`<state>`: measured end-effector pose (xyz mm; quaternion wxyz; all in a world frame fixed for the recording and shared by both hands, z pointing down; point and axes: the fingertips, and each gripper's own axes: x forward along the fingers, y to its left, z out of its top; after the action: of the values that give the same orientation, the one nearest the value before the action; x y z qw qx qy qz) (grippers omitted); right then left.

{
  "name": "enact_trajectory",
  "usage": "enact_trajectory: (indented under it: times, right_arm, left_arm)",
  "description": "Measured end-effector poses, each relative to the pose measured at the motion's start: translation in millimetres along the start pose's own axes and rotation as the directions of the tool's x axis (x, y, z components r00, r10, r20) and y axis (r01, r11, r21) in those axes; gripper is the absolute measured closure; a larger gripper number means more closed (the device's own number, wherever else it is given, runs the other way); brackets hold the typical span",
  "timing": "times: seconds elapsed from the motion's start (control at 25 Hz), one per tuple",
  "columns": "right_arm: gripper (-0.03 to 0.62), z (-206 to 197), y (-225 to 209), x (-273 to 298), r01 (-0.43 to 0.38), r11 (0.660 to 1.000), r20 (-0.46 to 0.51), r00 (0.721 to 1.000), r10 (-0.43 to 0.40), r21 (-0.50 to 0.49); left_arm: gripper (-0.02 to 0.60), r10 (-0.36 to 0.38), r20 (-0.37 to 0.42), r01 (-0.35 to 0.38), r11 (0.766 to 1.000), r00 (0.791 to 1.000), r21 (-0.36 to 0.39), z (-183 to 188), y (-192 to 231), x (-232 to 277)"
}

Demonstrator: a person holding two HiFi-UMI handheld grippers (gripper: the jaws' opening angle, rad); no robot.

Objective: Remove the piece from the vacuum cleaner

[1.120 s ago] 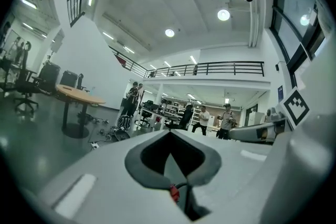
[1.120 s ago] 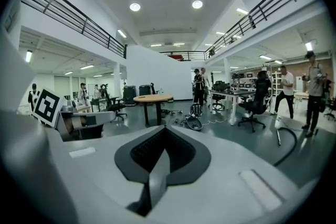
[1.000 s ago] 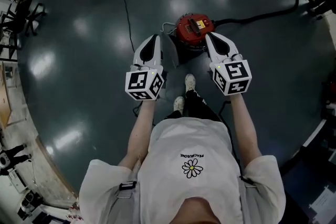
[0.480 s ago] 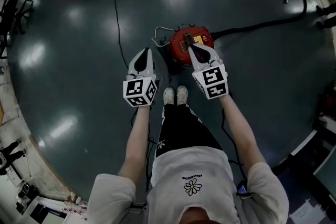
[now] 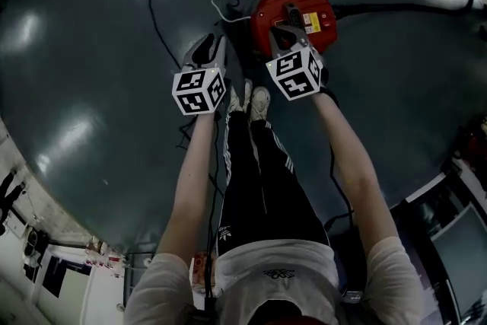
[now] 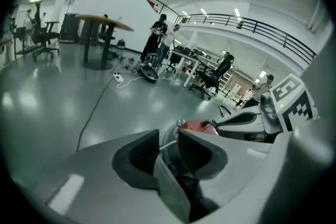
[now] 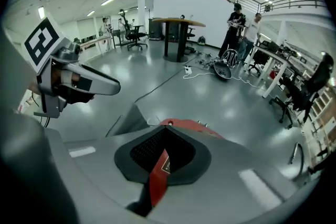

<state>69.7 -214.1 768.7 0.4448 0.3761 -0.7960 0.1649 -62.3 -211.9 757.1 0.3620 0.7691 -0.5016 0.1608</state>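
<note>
The red canister vacuum cleaner (image 5: 262,11) stands on the dark floor just ahead of the person's feet, and a black hose (image 5: 396,9) runs off to the right. My right gripper (image 5: 281,28) is over the vacuum's top. Its jaws are closed together, and a sliver of the red body (image 7: 160,176) shows through the slit. My left gripper (image 5: 211,40) hangs left of the vacuum. A narrow gap separates its jaws, and the red shell (image 6: 197,126) and a white cord show through it. A grey wedge-shaped part (image 7: 126,122) lies beside the vacuum.
A thin black cable (image 5: 152,11) crosses the floor to the left. The person's white shoes (image 5: 251,99) stand right behind the vacuum. Far off are a round table (image 7: 176,22), office chairs and standing people (image 7: 236,23).
The view has closed in on the vacuum. Both grippers have moved forward; the right one went from beside the vacuum to above its top, and the left one drew level with its left side.
</note>
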Motion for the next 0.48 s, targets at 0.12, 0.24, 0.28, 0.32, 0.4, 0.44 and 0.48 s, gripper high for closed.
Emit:
enact_trajectory:
  times: [0.12,0.24,0.28,0.32,0.4,0.44,0.48]
  right_arm:
    - [0.571,-17.9,2.9,31.9,-0.012,0.999,-0.062,0.998,0.01,-0.032]
    - [0.571,-26.5,2.4,49.7,-0.006,0.997,-0.107,0.994,-0.002,-0.072]
    - [0.571,-28.5,3.7,53.2,-0.003,0.994,-0.13,0.992,-0.011,-0.105]
    - [0.571,-30.2,5.6,56.1,0.002,0.99,-0.156,0.988,-0.025,-0.144]
    - [0.576,-31.6,8.3,59.4,0.018,0.981,-0.19,0.98,-0.056,-0.194]
    - [0.576,-32.3,8.9,59.6,0.024,0.981,-0.195,0.979,-0.062,-0.191]
    - [0.576,-33.4,9.4,59.1,0.023,0.984,-0.195,0.979,-0.058,-0.175]
  left_arm:
    - [0.428,0.008,-0.094,-0.013,0.998,0.996,-0.054,-34.1,9.5,22.5]
    - [0.399,0.035,-0.154,-0.05,0.994,0.987,-0.093,-54.5,16.0,38.5]
    - [0.394,0.047,-0.167,-0.065,0.993,0.985,-0.103,-58.3,18.6,42.2]
    - [0.391,0.06,-0.177,-0.08,0.991,0.982,-0.109,-60.6,21.6,45.3]
    - [0.39,0.079,-0.195,-0.103,0.988,0.978,-0.111,-64.0,27.3,50.1]
    - [0.39,0.084,-0.205,-0.108,0.988,0.975,-0.108,-66.4,29.0,51.8]
    - [0.39,0.085,-0.216,-0.11,0.988,0.973,-0.106,-69.3,29.8,53.2]
